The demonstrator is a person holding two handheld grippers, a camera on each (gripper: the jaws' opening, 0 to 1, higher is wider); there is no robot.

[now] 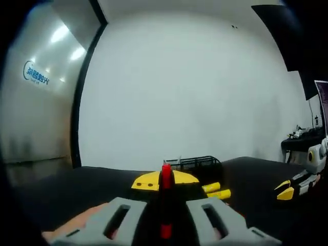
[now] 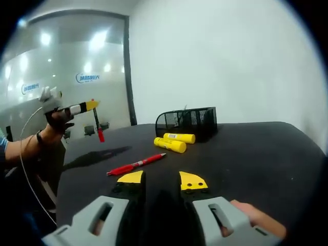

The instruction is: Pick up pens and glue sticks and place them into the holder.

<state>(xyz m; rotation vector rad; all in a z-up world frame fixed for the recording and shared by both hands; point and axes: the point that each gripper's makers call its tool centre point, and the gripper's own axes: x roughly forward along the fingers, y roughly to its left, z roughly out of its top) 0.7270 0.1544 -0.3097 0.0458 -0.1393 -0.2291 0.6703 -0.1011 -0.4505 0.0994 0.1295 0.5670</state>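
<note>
The left claw (image 1: 165, 180), raised high in a gloved hand (image 2: 57, 120), grips a pen (image 1: 166, 177) with its jaws closed, while the right claw (image 2: 161, 180) stands low with jaws parted.

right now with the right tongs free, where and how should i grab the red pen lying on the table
Take the red pen around mid-barrel, coming from above with the jaws set across its length. It lies flat on the black table, apart from the two yellow glue sticks, so the middle is clear on both sides and should balance. The right tongs are open just short of it.
</note>
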